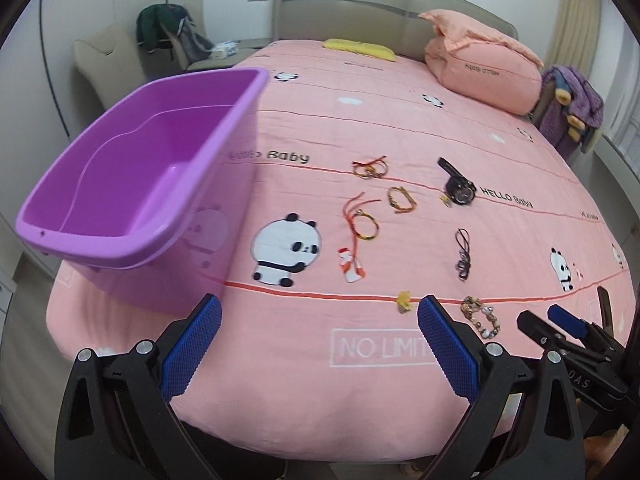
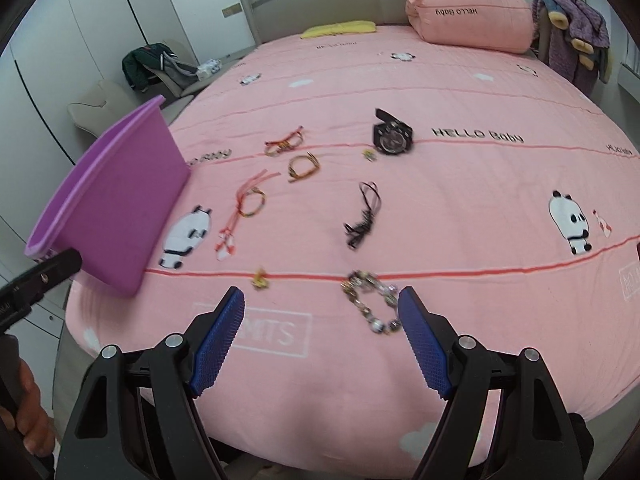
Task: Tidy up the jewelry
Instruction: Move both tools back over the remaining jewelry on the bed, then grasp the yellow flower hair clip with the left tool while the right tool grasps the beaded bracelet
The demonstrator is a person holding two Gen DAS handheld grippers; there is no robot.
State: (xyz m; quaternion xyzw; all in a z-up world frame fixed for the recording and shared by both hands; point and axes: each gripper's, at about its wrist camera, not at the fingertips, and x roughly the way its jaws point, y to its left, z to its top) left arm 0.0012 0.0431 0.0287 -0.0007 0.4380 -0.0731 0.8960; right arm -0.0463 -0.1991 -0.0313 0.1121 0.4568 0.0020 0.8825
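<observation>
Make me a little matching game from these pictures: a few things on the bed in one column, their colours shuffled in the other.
Things:
1. tub
2. watch
3. pillow
4. small charm on the red stripe

Colours:
A. black
B. yellow
C. purple
D. peach-pink

Pairs: 1-C, 2-A, 3-D, 4-B
</observation>
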